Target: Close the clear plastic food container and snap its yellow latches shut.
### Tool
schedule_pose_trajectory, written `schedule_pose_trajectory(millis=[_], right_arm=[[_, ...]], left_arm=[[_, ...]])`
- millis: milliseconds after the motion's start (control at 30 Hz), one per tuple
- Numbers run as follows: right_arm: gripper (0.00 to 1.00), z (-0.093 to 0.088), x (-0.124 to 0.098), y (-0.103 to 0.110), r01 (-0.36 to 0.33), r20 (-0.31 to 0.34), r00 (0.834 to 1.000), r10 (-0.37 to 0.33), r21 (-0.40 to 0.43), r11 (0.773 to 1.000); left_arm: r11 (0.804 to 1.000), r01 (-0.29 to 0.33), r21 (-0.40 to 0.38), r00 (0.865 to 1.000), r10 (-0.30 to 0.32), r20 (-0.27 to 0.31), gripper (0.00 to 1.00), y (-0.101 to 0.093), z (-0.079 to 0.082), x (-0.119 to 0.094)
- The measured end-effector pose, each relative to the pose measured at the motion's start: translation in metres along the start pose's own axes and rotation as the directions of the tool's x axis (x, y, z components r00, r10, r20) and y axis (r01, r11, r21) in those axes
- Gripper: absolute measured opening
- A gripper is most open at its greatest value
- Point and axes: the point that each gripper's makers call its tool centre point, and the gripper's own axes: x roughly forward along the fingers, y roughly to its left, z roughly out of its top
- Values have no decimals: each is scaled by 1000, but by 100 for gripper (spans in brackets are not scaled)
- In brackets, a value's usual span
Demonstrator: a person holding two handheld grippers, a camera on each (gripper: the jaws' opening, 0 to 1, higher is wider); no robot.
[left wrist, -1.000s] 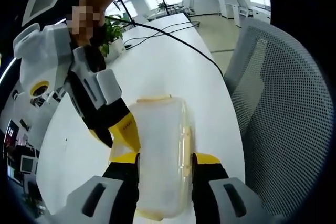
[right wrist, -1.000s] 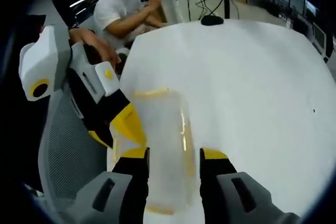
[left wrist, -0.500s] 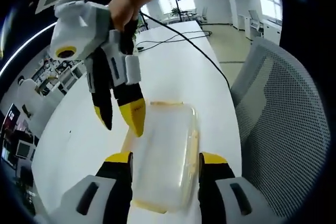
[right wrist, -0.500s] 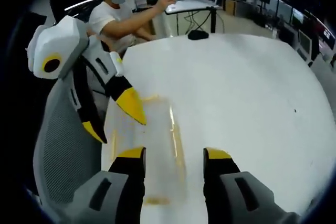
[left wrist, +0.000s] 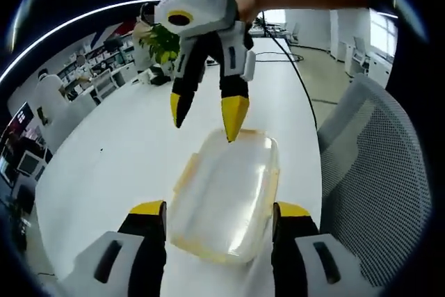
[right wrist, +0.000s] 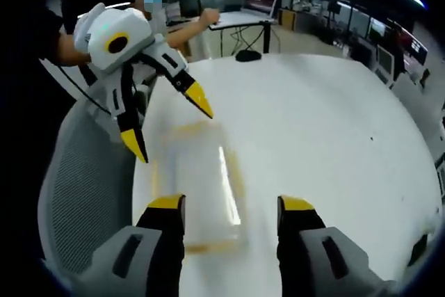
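Left gripper (left wrist: 217, 215) open astride container (left wrist: 226, 196); right gripper (left wrist: 205, 117) open above.

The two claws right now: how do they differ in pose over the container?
Seen from the left gripper view, the right claw hangs tips-down over the far end of the clear container. Seen from the right gripper view, the left claw tilts in from the mesh chair side. Both are open, yellow-tipped and touch nothing.

Around my work: white counter, mesh chair.
The white counter (left wrist: 118, 165) runs past a grey mesh office chair (left wrist: 372, 172); a leafy green potted plant (left wrist: 161, 43) stands far off.
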Motion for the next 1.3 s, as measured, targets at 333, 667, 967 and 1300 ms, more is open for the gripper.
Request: schedule_pose_trajectory(millis=[333,667,967,1300], right_arm=[[58,-17,-5,11,72,34,997,-73,32,997],[61,-36,-7,24,127,61,989,-133,91,988],[61,-51,-5,35,188,84,976,-201,143,972],[60,-58,4,43,225,116,961,-251,198,954]], left_arm=[[996,-28,-82,999,29,13,63,7,-13,-9],[990,-51,-132,998,56,30,65,7,-23,-13],[988,-54,-147,998,60,37,64,-2,-31,-10],[984,-79,-160,996,86,38,61,-6,-37,-4]])
